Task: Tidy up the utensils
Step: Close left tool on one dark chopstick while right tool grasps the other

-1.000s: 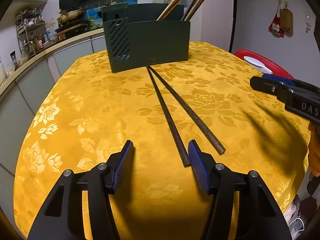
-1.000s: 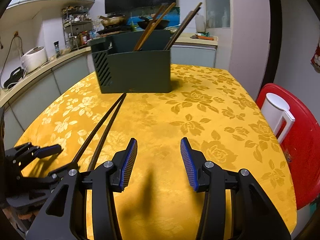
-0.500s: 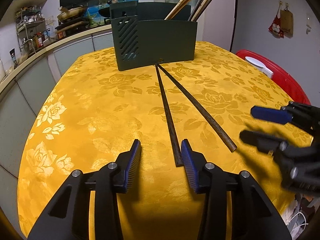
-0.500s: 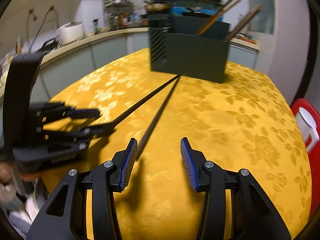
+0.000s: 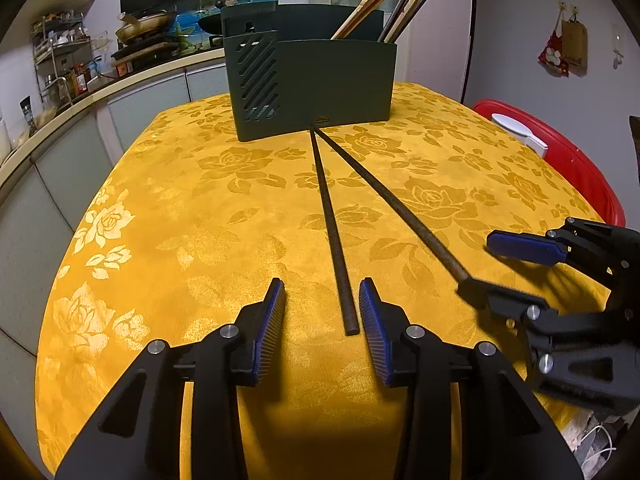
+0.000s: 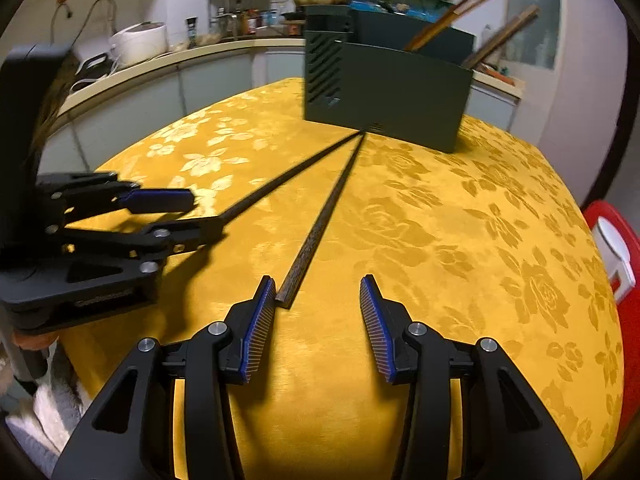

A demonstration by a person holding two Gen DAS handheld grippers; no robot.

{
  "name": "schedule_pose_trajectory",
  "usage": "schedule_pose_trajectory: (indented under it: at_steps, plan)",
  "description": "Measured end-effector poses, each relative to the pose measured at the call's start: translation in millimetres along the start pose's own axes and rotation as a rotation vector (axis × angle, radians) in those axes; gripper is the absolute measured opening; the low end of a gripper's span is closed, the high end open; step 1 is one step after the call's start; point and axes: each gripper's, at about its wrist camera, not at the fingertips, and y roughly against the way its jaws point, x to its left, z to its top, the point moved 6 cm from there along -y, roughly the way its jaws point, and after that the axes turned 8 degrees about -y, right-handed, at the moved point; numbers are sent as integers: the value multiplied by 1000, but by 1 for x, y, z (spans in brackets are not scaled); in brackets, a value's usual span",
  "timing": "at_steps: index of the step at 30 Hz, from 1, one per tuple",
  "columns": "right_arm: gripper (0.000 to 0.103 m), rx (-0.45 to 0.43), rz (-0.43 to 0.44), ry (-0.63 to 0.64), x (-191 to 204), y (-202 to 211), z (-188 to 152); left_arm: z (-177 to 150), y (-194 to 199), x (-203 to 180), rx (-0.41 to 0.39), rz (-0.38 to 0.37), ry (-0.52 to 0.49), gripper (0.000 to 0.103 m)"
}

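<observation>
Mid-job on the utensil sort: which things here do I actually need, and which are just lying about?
Part of the job:
- left chopstick, lying between the open left tongs
- right chopstick, near end at the open right tongs
- green utensil holder, already holding chopsticks

Just lying about:
- red lid with white container
- rice cooker on the counter
- yellow tablecloth

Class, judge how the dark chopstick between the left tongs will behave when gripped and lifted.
The chopstick looks thin, straight and rigid, so probably stiff and light. Gripped at its near end by the left tongs, it may droop or pivot. Its slim shaft might roll on the tablecloth.
</observation>
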Motion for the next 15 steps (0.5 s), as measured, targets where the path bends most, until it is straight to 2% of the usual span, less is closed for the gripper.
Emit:
schedule_pose_trajectory:
  at_steps: [7, 10, 12, 15]
  plan:
    - [42, -20, 3, -1, 7, -2, 0, 1, 0, -7, -17, -5, 9, 35]
    - [33, -25, 20, -11, 11, -3, 1, 1, 0, -8, -24, 3, 5, 29]
    - [24, -33, 14, 3, 14, -4, 1, 1, 0, -8, -28, 6, 4, 22]
    - [22, -38, 8, 6, 15, -4, 1, 1, 0, -7, -30, 8, 9, 16]
